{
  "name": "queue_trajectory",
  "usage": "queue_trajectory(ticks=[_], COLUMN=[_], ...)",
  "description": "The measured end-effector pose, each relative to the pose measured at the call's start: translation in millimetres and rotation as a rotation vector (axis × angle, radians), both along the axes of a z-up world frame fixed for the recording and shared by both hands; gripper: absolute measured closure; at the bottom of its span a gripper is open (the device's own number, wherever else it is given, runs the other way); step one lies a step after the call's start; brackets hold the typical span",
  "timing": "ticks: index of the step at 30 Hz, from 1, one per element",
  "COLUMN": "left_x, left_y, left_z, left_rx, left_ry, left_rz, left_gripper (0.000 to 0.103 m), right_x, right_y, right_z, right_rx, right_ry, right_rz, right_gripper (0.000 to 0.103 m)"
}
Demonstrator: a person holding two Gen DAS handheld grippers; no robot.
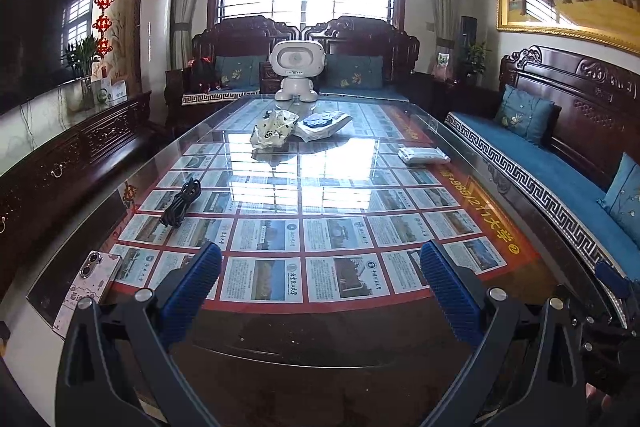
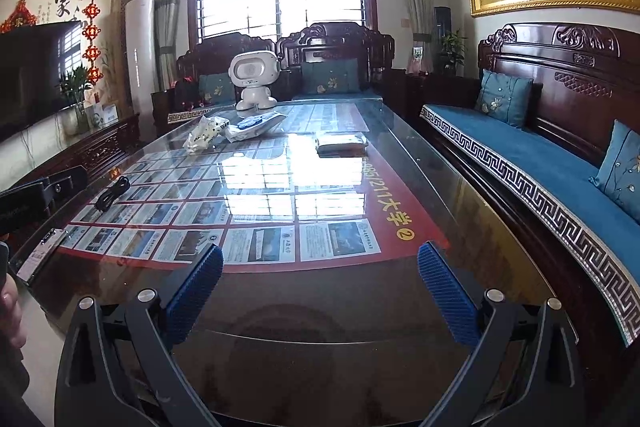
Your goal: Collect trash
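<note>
Both the left gripper (image 1: 320, 283) and right gripper (image 2: 320, 283) are held wide apart, empty, above the near table edge (image 1: 320, 359). Crumpled wrappers (image 1: 274, 131) (image 2: 206, 135) lie far ahead, beside the white robot toy (image 1: 297, 71). A phone (image 1: 90, 283) is seen whole only by the left wrist view.

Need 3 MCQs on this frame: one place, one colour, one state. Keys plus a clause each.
1. Where does the coiled black cable lie on the glass-topped table?
A. left side
B. right side
C. on the blue sofa

2. What colour are the ribbed pads of the left claw?
A. red
B. blue
C. white

3. How does the right claw stand?
A. shut on a wrapper
B. shut, empty
C. open, empty

Key: 1 A, the cable sits near the table's left edge. 2 B, both pads show blue. 3 C, its pads stand wide apart with only table between.
</note>
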State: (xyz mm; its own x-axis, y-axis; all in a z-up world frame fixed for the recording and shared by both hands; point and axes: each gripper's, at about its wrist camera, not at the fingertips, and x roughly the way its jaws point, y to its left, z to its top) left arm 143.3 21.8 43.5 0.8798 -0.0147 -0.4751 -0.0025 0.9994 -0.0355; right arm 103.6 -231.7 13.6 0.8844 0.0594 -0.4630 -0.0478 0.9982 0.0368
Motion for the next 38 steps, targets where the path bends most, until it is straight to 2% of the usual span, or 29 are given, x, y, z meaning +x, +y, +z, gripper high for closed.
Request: queue_trajectory(ticks=[20,25,31,38], left_x=[5.5,13.0,17.6,21.2], left_y=[-8.2,-4.3,2.6,2.3], left_z=[-6.5,-12.2,-15.0,-16.4], left_rx=[0.031,0.009,0.014,0.022], left_ry=[0.008,0.047,0.054,0.065], left_rz=[-0.016,-0.005,0.036,0.019], left_gripper=[0.004,0.004,0.004,0.004], right_x=[6.9,12.1,14.6,16.4], right_y=[-0.8,-1.6,-3.9,-4.4], right_z=[-4.7,-10.4,-13.1,-12.5], right_rx=[0.002,0.011,0.015,0.019], right_ry=[0.017,0.035,0.040,0.039], right_rz=[-0.002,0.003,-0.004,-0.013], right_gripper=[0.008,0.008,0.008,0.008])
